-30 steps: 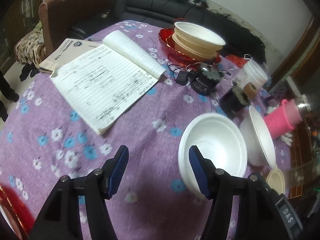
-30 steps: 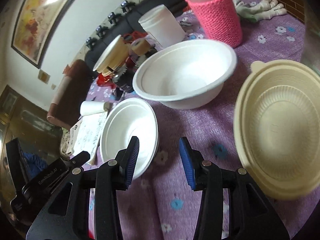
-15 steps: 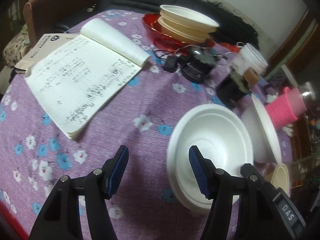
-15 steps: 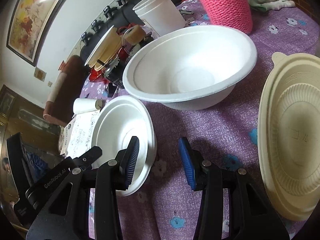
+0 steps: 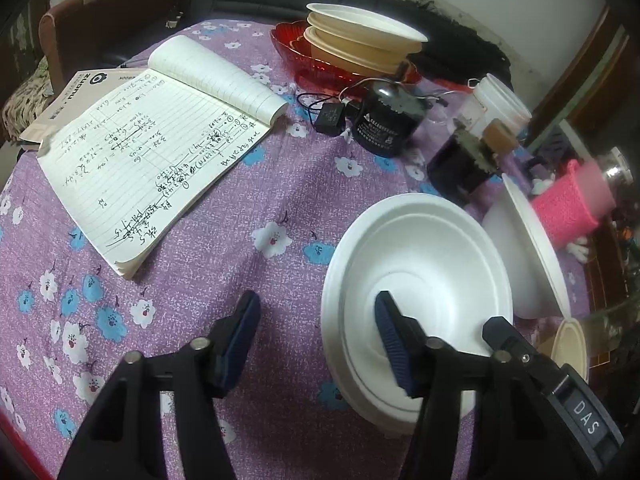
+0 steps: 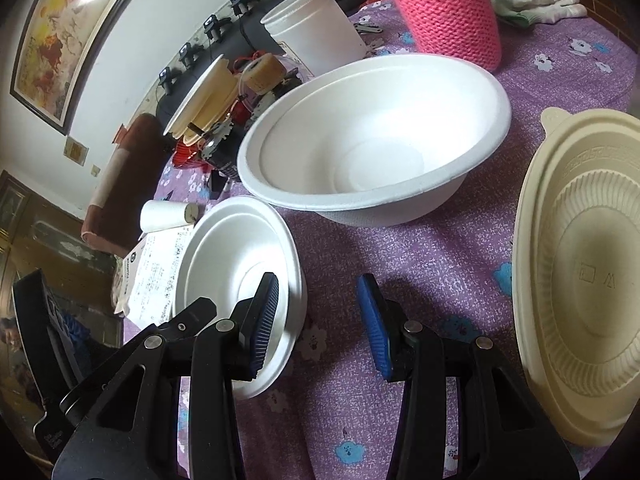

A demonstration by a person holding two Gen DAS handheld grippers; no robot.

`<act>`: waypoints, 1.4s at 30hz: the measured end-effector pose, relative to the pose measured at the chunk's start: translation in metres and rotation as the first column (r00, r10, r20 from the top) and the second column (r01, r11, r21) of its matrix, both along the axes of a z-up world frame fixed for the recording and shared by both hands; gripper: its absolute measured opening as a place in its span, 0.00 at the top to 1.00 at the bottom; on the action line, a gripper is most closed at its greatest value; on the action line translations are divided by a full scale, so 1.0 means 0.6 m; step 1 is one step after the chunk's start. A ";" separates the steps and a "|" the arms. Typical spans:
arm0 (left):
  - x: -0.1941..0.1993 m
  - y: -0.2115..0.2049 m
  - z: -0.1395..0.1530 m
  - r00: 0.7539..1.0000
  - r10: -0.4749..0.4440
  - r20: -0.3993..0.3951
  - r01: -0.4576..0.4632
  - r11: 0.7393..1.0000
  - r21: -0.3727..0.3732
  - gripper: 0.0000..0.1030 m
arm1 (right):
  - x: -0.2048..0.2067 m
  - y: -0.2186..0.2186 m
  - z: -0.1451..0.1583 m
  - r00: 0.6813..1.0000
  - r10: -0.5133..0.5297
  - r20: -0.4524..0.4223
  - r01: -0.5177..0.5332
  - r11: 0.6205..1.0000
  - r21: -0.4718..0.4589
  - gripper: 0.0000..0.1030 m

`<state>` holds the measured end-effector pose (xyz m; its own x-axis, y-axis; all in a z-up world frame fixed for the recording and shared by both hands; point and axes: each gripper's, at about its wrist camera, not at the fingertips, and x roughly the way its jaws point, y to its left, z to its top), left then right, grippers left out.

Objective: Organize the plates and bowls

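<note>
A small white foam bowl (image 5: 420, 280) sits on the purple flowered tablecloth (image 5: 280, 184). My left gripper (image 5: 316, 336) is open, its right finger over the bowl's inside and its left finger outside the near rim. The same bowl (image 6: 236, 264) shows in the right wrist view, where my right gripper (image 6: 320, 320) is open, its left finger over this bowl's right rim. A larger white foam bowl (image 6: 376, 140) stands just beyond; it also shows in the left wrist view (image 5: 532, 248). A cream plastic bowl (image 6: 584, 272) lies at the right. A stack of cream bowls (image 5: 360, 44) sits in a red dish (image 5: 304, 60) far back.
An open notebook (image 5: 152, 148) lies at the left. Black motor parts (image 5: 384, 124) with cables, a dark jar (image 5: 464, 164), a white tub (image 5: 496, 104) and a pink knitted cup sleeve (image 6: 452, 8) crowd the back right. White gloves (image 6: 536, 0) lie beyond. A black sofa stands behind the table.
Both grippers have moved forward toward the small white bowl. The left one's right finger now reaches over its inside; the right one's left finger now overlaps its rim.
</note>
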<state>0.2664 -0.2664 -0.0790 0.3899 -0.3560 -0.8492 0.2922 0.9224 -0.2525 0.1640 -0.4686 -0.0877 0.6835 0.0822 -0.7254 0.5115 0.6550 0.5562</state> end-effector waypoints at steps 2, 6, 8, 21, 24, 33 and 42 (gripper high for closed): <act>0.001 0.000 -0.003 1.000 -0.002 -0.006 0.002 1.000 -0.003 0.57 | 0.000 0.000 -0.004 1.000 -0.004 -0.005 0.004 1.000 0.006 0.59; 0.000 -0.007 -0.009 1.000 -0.019 -0.007 0.019 1.000 0.003 0.74 | 0.004 0.000 -0.010 1.000 -0.009 -0.012 0.009 1.000 -0.003 0.61; -0.001 -0.011 -0.013 0.999 -0.030 -0.010 0.030 1.000 -0.006 0.81 | 0.006 0.002 -0.014 1.000 -0.006 -0.012 0.006 1.000 -0.003 0.68; -0.009 -0.021 -0.011 0.998 -0.059 0.018 0.059 0.998 -0.004 0.90 | 0.014 0.028 -0.009 0.999 0.041 -0.008 -0.041 0.997 -0.061 0.90; -0.012 -0.017 -0.007 0.998 -0.054 0.014 0.054 0.999 -0.006 0.90 | 0.011 0.026 -0.006 0.999 0.049 -0.005 -0.049 0.998 -0.044 0.90; -0.072 0.047 0.058 0.996 -0.009 0.089 0.013 0.999 -0.047 0.90 | -0.031 0.067 0.058 0.992 0.099 0.077 -0.097 0.995 -0.040 0.90; -0.176 0.217 0.125 0.980 0.085 0.179 -0.086 0.996 -0.006 0.90 | -0.094 0.214 0.106 0.956 0.251 0.154 -0.249 0.968 -0.032 0.90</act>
